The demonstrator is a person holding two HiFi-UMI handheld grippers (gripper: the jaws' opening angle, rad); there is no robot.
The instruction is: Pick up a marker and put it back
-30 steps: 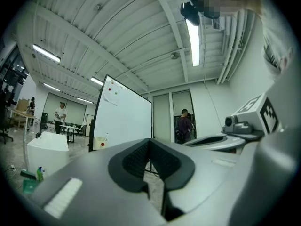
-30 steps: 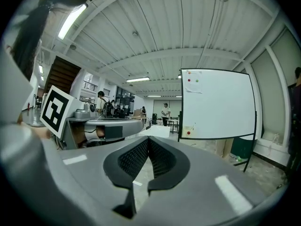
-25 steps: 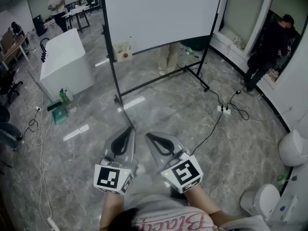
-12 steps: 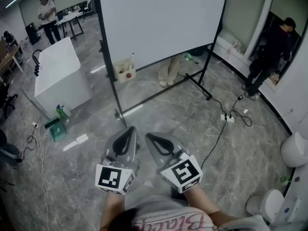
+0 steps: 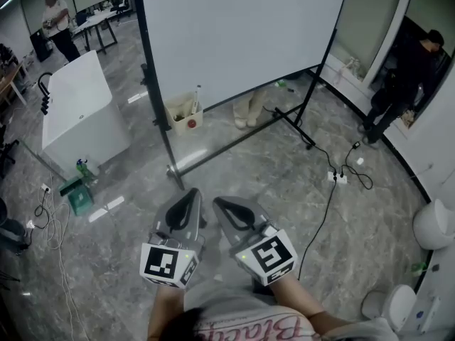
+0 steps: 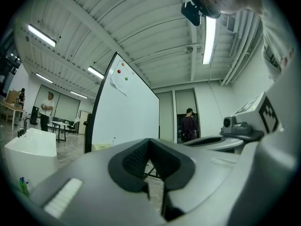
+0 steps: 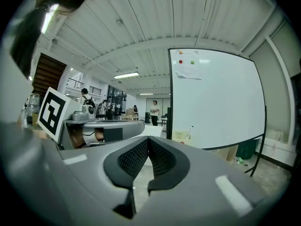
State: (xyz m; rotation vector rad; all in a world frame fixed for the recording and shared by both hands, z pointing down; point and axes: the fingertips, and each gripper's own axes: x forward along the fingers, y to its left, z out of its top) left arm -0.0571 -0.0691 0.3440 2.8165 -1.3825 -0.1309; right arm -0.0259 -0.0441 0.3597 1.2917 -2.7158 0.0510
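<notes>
A marker (image 5: 196, 99) stands upright in a cream box (image 5: 186, 114) that hangs at the lower left corner of the whiteboard (image 5: 242, 34). It also shows small in the left gripper view as the marker (image 6: 113, 140) and in the right gripper view as the marker (image 7: 190, 131) in the box (image 7: 180, 135). Both grippers are held side by side low in the head view, well short of the board. My left gripper (image 5: 193, 191) is shut and empty, its pads meeting at the left gripper (image 6: 149, 141). My right gripper (image 5: 217, 202) is shut on nothing, as the right gripper (image 7: 148, 139) shows.
The whiteboard's black stand (image 5: 234, 137) spreads its legs across the floor ahead. A white counter (image 5: 78, 112) stands at the left with a green bottle (image 5: 79, 169) beside it. A power strip with cables (image 5: 340, 177) lies at the right. A person in dark clothes (image 5: 409, 77) stands at the far right.
The whiteboard and its box have come nearer and lower in the head view as I walk toward them. Both grippers keep their place and stay shut.
</notes>
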